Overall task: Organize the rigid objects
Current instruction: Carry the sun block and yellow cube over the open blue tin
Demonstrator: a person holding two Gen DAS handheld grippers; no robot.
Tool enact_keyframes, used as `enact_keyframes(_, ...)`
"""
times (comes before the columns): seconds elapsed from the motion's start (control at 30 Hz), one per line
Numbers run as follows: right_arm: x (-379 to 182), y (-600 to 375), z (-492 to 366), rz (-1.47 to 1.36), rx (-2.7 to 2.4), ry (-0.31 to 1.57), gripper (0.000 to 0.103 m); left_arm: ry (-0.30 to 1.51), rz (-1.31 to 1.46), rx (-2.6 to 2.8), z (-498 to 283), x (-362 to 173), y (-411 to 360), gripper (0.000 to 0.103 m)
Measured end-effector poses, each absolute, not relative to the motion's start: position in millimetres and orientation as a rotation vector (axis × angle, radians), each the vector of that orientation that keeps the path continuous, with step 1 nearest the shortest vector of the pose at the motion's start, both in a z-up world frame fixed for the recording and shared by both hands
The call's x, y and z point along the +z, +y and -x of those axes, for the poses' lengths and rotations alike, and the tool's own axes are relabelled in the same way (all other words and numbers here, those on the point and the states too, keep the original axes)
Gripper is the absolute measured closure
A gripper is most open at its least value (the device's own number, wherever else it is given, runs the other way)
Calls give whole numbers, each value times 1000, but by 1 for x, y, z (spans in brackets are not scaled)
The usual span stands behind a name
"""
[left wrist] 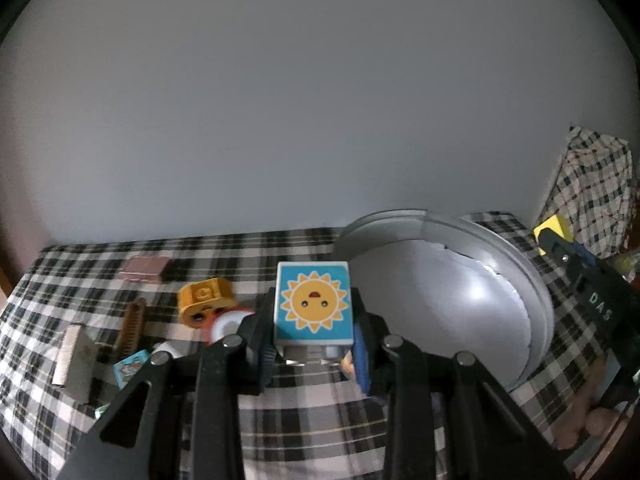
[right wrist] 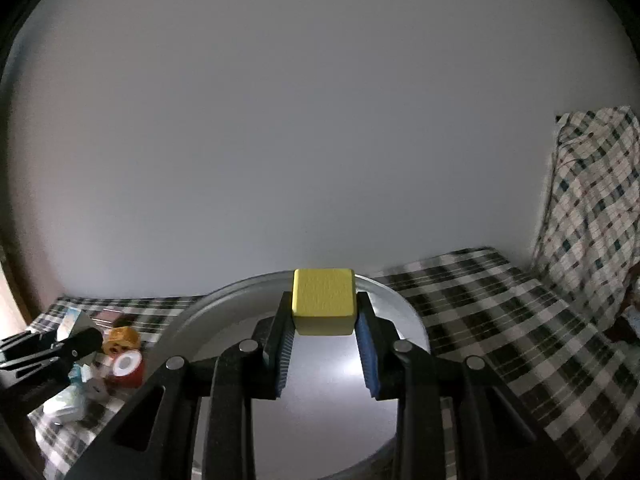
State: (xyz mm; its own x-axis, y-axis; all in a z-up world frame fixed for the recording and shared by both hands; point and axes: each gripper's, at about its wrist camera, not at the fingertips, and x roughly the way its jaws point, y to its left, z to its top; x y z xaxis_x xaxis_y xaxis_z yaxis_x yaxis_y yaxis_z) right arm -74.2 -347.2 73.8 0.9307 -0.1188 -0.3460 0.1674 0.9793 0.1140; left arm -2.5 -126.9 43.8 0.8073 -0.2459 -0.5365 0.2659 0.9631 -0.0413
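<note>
My left gripper (left wrist: 314, 320) is shut on a blue block with a sun face (left wrist: 313, 305), held above the checked cloth just left of a round silver tray (left wrist: 532, 280). My right gripper (right wrist: 323, 312) is shut on a plain yellow cube (right wrist: 323, 300), held over the same tray (right wrist: 412, 320). In the left wrist view the right gripper (left wrist: 560, 246) with its yellow cube (left wrist: 554, 228) shows at the far right. The left gripper's arm (right wrist: 48, 352) shows at the left edge of the right wrist view.
Loose pieces lie on the cloth left of the tray: an orange block (left wrist: 204, 298), a pink flat block (left wrist: 145, 269), a grey block (left wrist: 74, 360), a brown ridged stick (left wrist: 131, 326), a small blue block (left wrist: 130, 368), a red and white spool (right wrist: 127, 366). A white wall stands behind. Checked fabric (right wrist: 596, 208) hangs at the right.
</note>
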Motion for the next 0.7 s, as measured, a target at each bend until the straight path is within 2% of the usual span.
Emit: enact_keyframes(0.7,60,-369,51,-48,-263,422,71,633,-79,-361,-26,19,-208,73)
